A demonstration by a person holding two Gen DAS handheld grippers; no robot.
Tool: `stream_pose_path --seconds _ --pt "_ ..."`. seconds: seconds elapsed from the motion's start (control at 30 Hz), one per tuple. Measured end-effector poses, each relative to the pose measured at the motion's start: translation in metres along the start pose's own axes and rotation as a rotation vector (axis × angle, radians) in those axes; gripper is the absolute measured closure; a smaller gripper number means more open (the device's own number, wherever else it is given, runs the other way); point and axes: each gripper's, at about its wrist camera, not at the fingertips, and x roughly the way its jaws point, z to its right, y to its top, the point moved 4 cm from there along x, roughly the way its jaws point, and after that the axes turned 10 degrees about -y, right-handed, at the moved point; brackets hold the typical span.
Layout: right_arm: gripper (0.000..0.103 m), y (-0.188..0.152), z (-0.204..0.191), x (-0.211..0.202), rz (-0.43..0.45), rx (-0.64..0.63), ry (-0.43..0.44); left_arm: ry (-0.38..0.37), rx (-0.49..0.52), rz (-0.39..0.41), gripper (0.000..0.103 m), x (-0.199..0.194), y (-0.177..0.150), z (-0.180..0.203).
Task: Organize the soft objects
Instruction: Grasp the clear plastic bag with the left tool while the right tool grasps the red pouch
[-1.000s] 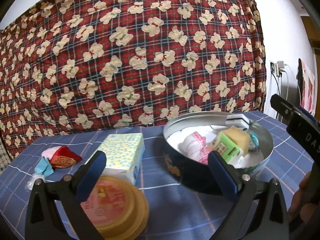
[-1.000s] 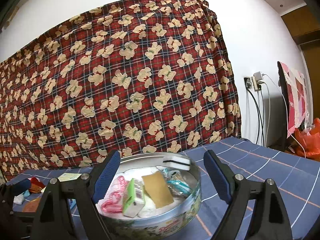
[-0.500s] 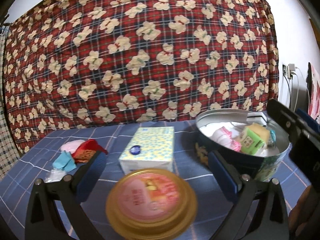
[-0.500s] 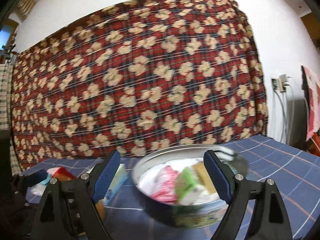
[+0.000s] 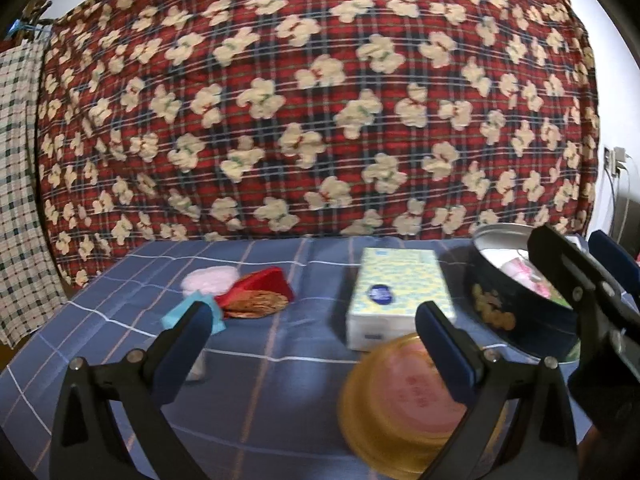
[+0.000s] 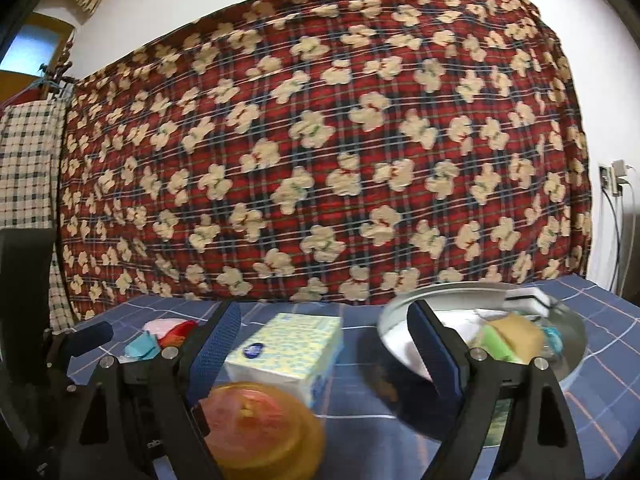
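Blue-padded left claw (image 5: 312, 330) spread, empty | red pouch (image 5: 264, 290) just beyond its left finger | right claw (image 6: 324, 338) spread, empty

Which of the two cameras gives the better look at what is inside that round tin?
The right wrist view: it looks into the round tin, showing sponges and packets. In the left wrist view the tin sits at the edge, mostly hidden behind the right gripper.

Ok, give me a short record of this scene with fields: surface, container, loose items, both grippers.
surface: blue checked tablecloth
container: round tin, already holding soft items
loose items: tissue box, pink puff, red pouch, light blue packet
foreground: gold-rimmed lid
left gripper: open, empty
right gripper: open, empty
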Motion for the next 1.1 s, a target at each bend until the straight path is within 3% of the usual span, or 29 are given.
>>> stream_pose_path --seconds 0.3,0.63,0.83,0.97,1.1 --pt "0.016 -0.003 -0.048 0.009 -0.021 -0.011 0.049 0.057 -0.042 -0.03 0.0 0.004 -0.002 -0.051" --pt "0.016 -0.011 -0.101 0.034 -0.107 0.036 0.089 0.201 -0.129 -0.096 0.0 0.01 -0.007 -0.143" --pt "0.016 -0.011 -0.118 0.049 -0.119 0.067 0.016 0.254 -0.153 -0.159 0.0 0.019 -0.011 -0.18" --pt "0.016 -0.011 -0.126 0.057 -0.127 0.051 -0.011 0.235 -0.148 -0.195 0.0 0.028 -0.013 -0.182" --pt "0.016 -0.012 -0.12 0.056 -0.134 0.067 -0.003 0.156 -0.101 -0.286 0.0 0.046 -0.018 -0.168"
